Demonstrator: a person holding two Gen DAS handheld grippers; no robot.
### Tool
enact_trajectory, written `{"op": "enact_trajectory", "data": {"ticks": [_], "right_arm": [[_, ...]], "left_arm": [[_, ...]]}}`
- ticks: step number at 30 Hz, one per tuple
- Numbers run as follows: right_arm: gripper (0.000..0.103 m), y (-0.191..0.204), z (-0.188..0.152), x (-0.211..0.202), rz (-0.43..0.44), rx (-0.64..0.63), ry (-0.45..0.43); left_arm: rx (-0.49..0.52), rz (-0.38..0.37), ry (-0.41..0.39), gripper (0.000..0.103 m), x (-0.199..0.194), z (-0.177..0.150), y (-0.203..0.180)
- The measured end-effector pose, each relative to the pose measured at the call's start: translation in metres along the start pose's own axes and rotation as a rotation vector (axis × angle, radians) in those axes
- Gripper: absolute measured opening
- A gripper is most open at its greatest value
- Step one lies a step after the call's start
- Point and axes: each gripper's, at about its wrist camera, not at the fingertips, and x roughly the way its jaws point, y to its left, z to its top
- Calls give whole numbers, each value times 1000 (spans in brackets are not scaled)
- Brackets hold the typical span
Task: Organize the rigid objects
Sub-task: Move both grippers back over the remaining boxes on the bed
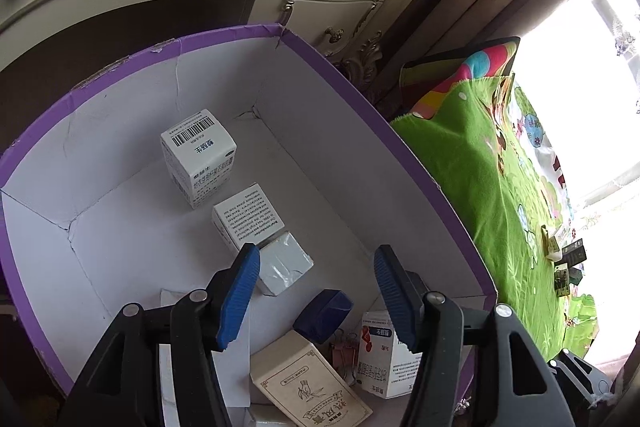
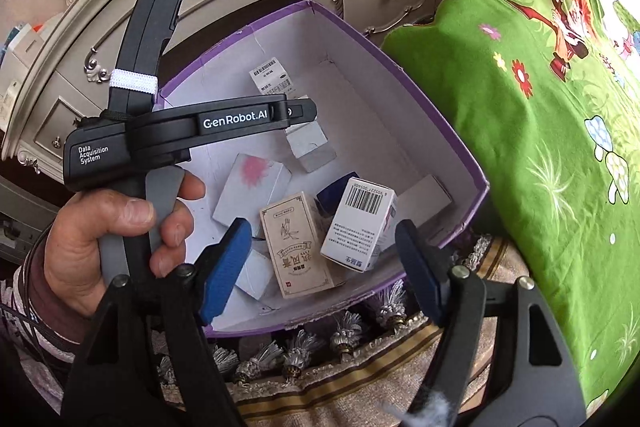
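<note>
Both jaws open, empty | left gripper (image 1: 316, 291) and right gripper (image 2: 324, 267) over purple box (image 2: 436, 115) | cartons (image 2: 296, 247) lie inside | we'd withdraw straight up, clearing the rim.

We see a big purple box (image 2: 436, 131), white inside. In it lie small white boxes (image 1: 199, 157), a tan box (image 2: 298, 245) lying flat, and a dark blue box (image 1: 323, 315).

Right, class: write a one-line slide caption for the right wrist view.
Open right gripper hovers over a purple-rimmed box of small cartons, beside the hand-held left gripper.
</note>
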Motion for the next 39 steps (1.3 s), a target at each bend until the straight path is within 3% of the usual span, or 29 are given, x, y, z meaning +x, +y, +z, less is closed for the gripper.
{"op": "enact_trajectory", "data": {"ticks": [7, 13, 19, 23, 28, 33, 39], "right_arm": [[77, -15, -6, -24, -117, -17, -66], [77, -22, -6, -28, -125, 14, -88], [77, -26, -10, -37, -166, 36, -130], [77, -51, -14, -54, -174, 126, -169], [77, -86, -25, -77, -252, 196, -209], [77, -131, -47, -102, -306, 302, -237], [77, -183, -78, -132, -408, 422, -285]], "left_arm": [[64, -12, -29, 60, -9, 10, -38], [166, -55, -4, 60, -6, 17, -82], [239, -113, -60, 60, -21, 19, -120], [236, -120, -51, 62, -19, 9, -131], [258, -109, -32, 62, -19, 0, -146], [332, -118, -40, 62, -18, -8, -181], [513, -131, -26, 62, -6, -20, -247]]}}
